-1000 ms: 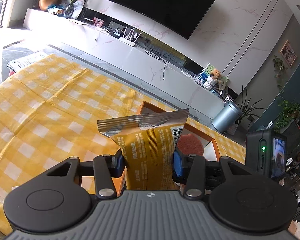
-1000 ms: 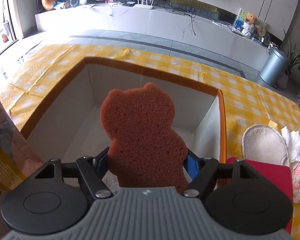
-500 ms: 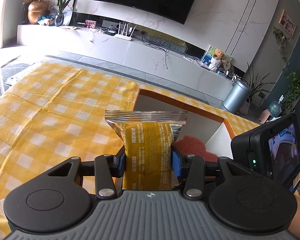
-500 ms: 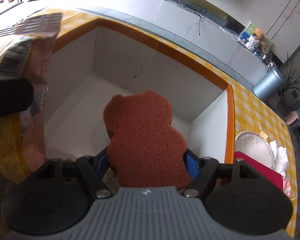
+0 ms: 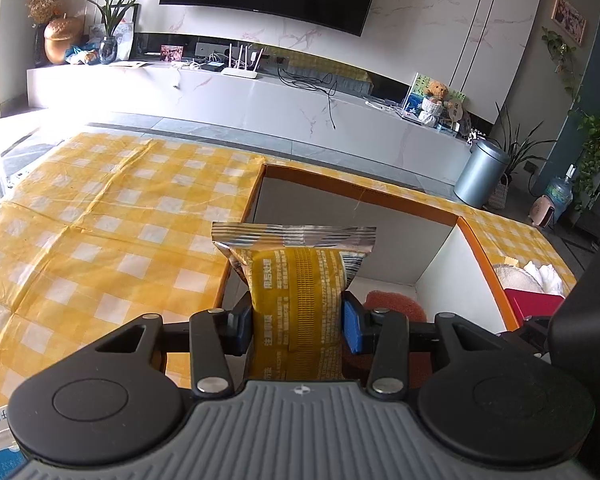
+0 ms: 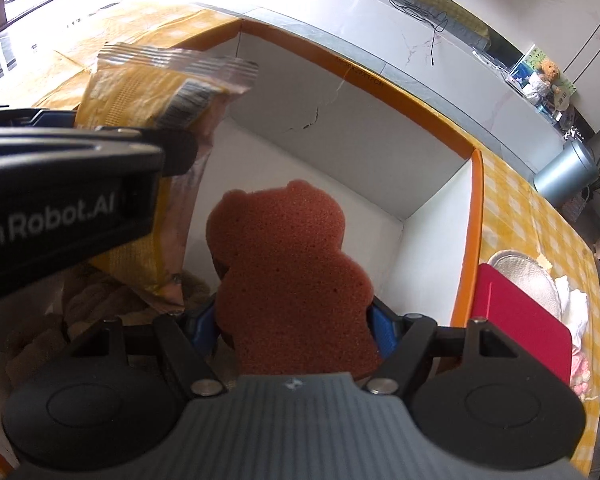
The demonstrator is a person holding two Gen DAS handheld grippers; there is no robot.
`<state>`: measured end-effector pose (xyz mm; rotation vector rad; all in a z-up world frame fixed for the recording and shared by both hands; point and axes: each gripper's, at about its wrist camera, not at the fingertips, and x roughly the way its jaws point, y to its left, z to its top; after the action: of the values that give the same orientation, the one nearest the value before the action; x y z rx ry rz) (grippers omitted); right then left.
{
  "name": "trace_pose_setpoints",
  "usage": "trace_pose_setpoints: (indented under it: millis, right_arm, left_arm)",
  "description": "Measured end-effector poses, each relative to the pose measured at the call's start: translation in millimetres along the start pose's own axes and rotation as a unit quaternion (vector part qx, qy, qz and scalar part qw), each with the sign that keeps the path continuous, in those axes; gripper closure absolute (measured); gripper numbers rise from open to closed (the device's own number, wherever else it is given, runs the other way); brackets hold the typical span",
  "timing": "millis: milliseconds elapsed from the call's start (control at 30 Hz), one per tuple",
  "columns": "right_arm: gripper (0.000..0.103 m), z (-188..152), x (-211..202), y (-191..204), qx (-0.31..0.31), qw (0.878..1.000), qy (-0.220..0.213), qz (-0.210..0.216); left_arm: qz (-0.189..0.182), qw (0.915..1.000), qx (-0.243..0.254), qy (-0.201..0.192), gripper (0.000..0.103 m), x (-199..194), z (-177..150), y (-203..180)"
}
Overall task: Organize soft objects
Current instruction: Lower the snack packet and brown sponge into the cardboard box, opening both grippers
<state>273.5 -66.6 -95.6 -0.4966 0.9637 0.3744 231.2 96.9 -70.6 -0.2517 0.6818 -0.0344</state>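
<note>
While the left tongs (image 5: 298, 322) clamp a yellow snack packet (image 5: 298, 300) upright by its middle, both blue pads pressing its sides, the right tongs (image 6: 296, 326) are clamped on a reddish-brown bear-shaped sponge (image 6: 288, 280), its head pointing away from the camera. Both things hang over the open white box (image 6: 432, 216) with the orange rim, which stands on the counter (image 5: 100, 240) under a yellow-and-white checked cloth.

From the left wrist view, the packet's crimped silver top seal lies level across the near left part of the box opening, and the sponge shows just to its right, lower down inside the box. From the right wrist view, the left tool's black body crosses the left side of the picture, with the packet tilted above the box's left wall. Below it, at the box's near left corner, lies something brown and furry (image 6: 80, 304); what it is I cannot tell. The far part of the box floor is bare and white, and a thin crack marks the far wall.

Outside the box's right wall, toward the counter's right edge, lie a red flat thing (image 6: 520, 320), a pale round pad (image 6: 528, 276) and some white cloth (image 6: 576, 308), close together.
</note>
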Motion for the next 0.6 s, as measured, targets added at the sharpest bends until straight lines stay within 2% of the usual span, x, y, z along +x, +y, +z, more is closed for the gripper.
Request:
trace_pose_setpoints:
  millis: [167, 233, 267, 367, 433, 600]
  right_arm:
    - [0.031, -6.4, -12.8, 2.5, 0.011, 1.0, -0.018, 0.005]
    - [0.031, -6.3, -20.8, -0.5, 0.018, 0.999, -0.028, 0.006]
    - [0.031, -5.6, -25.2, -2.6, 0.02, 0.999, -0.033, 0.007]
    - [0.031, -4.7, -40.7, -8.3, 0.034, 0.998, -0.051, 0.01]
    - [0.031, -0.9, -48.6, -13.6, 0.047, 0.997, -0.065, 0.008]
    - [0.03, 14.8, -44.4, -12.5, 0.066, 0.995, -0.07, -0.013]
  left_arm:
    - [-0.007, 0.9998, -0.015, 0.006, 0.05, -6.2, 3.4, 4.7]
    - [-0.021, 0.9991, -0.036, 0.004, 0.041, -11.9, 5.6, 9.9]
    - [-0.028, 0.9986, -0.045, -0.004, 0.033, -15.9, 6.9, 12.7]
    - [-0.064, 0.9947, -0.067, -0.044, 0.014, -35.0, 13.4, 21.2]
    - [-0.081, 0.9918, -0.073, -0.066, 0.013, -48.1, 19.0, 25.2]
    - [-0.046, 0.9883, -0.079, -0.122, 0.011, -68.3, 24.7, 34.4]
